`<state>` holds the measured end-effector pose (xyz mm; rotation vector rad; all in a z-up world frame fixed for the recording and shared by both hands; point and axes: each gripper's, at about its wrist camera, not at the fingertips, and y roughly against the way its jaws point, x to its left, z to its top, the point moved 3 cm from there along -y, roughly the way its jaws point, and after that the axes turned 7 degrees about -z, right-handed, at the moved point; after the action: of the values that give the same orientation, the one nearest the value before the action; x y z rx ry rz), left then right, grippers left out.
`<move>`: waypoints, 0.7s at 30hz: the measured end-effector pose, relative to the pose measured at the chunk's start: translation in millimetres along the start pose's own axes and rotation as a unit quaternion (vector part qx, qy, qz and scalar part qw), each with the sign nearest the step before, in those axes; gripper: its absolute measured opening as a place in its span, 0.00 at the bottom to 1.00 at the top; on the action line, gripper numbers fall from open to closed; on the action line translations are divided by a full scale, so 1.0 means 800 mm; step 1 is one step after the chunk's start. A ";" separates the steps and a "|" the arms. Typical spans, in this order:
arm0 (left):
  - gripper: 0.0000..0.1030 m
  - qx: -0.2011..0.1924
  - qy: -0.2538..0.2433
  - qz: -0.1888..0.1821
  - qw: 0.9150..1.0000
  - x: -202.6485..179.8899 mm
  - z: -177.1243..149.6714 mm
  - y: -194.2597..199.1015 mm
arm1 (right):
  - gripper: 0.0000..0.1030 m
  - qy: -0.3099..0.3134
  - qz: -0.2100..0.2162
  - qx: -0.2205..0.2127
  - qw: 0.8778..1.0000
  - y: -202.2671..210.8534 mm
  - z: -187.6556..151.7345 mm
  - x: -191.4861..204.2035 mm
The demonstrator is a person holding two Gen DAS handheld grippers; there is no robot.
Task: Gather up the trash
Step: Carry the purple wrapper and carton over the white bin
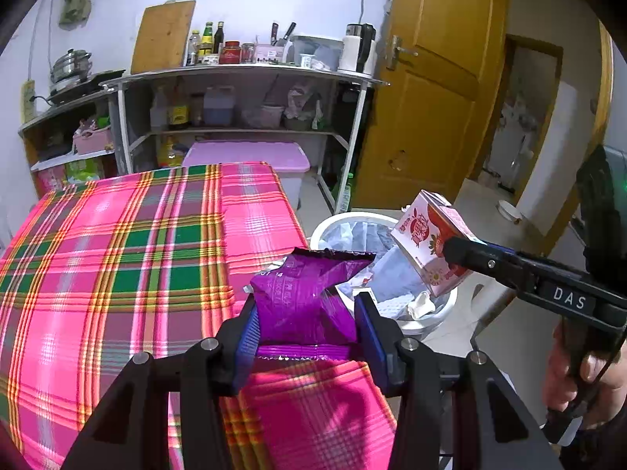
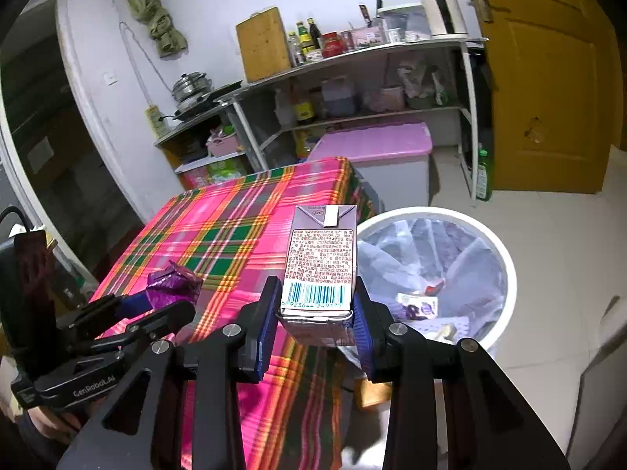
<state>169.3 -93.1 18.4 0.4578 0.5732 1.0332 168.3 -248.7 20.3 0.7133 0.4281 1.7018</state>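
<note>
Plaid tablecloth [image 1: 117, 254] over a table; behind it, metal shelving [image 1: 243, 78] crowded with bottles [image 1: 207, 41], a leaning cutting board [image 1: 162, 37], a pink-lidded storage bin [image 2: 376, 145], a yellow door [image 1: 439, 90].

Purple snack wrapper [image 1: 309, 297]: crinkled, puffy, held up over table's right edge. Milk carton [image 2: 319, 270]: small, white w/ red print, barcode side near, tilted, held beside/above bin. White bin [image 2: 505, 258], bag-lined, on floor right of table, w/ trash inside.

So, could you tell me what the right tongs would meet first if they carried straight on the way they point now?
Probably the white trash bin: the right tongs, shut on the milk carton, aim near its rim by the table edge. Depth is unclear.
</note>
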 end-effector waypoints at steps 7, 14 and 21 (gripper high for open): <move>0.46 0.010 -0.016 -0.010 1.000 -0.022 0.007 -0.024 | 0.35 -0.017 -0.014 0.004 1.000 -0.003 -0.002 -0.025; 0.46 0.019 -0.022 -0.020 0.999 -0.032 0.013 -0.053 | 0.35 -0.035 -0.028 0.010 0.999 -0.011 -0.004 -0.056; 0.46 0.029 -0.023 -0.032 0.999 -0.039 0.021 -0.086 | 0.35 -0.045 -0.042 0.020 0.998 -0.025 -0.004 -0.081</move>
<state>213.4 -153.1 -3.0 0.5106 0.5749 0.9444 189.2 -306.1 -9.8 0.7886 0.4236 1.5802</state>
